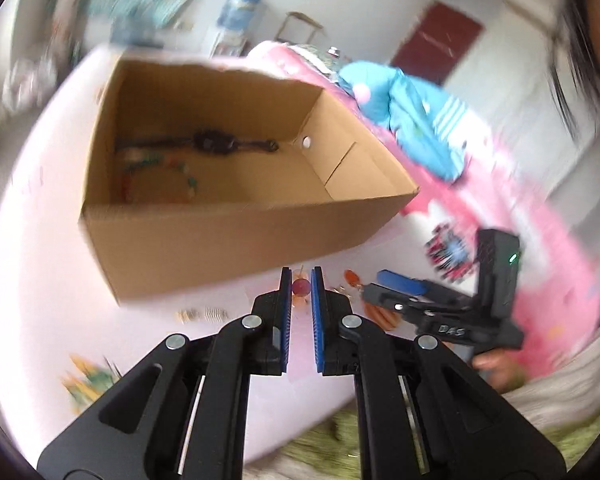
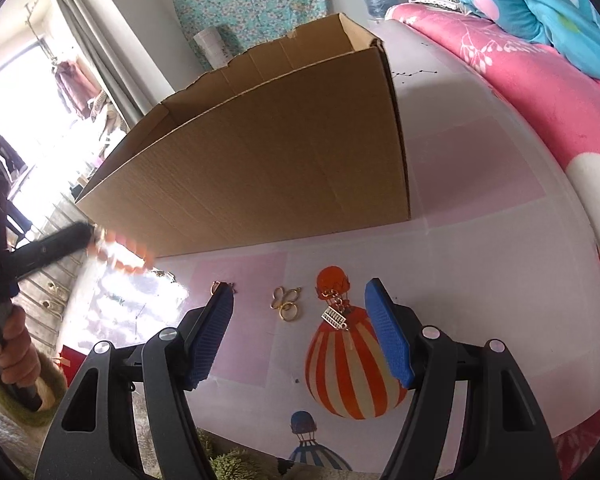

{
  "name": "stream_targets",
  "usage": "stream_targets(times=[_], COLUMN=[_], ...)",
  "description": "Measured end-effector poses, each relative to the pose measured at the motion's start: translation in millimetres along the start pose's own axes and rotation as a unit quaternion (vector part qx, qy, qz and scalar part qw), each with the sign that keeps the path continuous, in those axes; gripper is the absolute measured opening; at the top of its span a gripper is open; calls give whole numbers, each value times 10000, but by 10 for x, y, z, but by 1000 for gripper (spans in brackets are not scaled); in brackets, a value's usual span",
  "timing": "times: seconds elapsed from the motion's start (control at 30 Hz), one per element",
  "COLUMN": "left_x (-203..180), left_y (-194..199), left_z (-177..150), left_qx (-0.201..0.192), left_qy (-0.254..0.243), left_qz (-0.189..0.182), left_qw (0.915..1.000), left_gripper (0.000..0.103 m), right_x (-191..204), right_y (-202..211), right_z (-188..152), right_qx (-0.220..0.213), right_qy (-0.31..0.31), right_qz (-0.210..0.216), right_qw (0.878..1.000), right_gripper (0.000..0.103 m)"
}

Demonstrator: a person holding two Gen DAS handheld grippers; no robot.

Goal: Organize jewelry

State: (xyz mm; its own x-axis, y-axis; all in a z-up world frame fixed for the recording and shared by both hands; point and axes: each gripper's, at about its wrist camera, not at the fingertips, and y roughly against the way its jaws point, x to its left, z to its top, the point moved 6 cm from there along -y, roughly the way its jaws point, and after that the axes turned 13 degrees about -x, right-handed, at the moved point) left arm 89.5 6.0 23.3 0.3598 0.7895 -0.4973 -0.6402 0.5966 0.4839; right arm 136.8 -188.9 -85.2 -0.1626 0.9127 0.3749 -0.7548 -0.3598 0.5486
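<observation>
**Orange bead strand lifted at the box's left end, gold pieces waiting**

Your left gripper [image 1: 301, 280] had its jaws nearly closed; in the right wrist view a string of orange beads [image 2: 120, 254] hung from its tip, just beside the near left corner of the cardboard box [image 2: 268, 160]. Your right gripper [image 2: 300, 312] hovered with jaws wide apart and empty over the worktop [image 2: 480, 260], above the gold rings [image 2: 286, 304] and a small gold charm [image 2: 335, 317] near the front edge. I judge the step to be carrying the beads to the box; next you needed to clear its near wall before releasing.

Only the left wrist view looked inside the box: a dark necklace [image 1: 212, 142] and a coloured bead strand [image 1: 160, 176] already lay on its floor. Only the right wrist view showed the orange strand clearly
</observation>
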Motion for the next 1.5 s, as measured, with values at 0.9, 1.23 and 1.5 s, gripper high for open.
stream_targets(times=[0.9,1.23,1.5], left_x=[531,509,550], left_y=[14,-25,-73], left_z=[-261,-70,-5], left_qx=[-37,-204,-173], left_qy=[-116,48,53], left_qz=[1297,1091,1151], left_qw=[9915,9938,9932], left_gripper=[50,57,58], right_x=[44,29,109], right_y=[17,-128,-182], right_z=[-56,53,219], right_qx=[163,250,22], right_qy=[227,91,104], right_qz=[-92,-94,-45], right_qw=[9996,9996,9999], right_gripper=[67,67,78])
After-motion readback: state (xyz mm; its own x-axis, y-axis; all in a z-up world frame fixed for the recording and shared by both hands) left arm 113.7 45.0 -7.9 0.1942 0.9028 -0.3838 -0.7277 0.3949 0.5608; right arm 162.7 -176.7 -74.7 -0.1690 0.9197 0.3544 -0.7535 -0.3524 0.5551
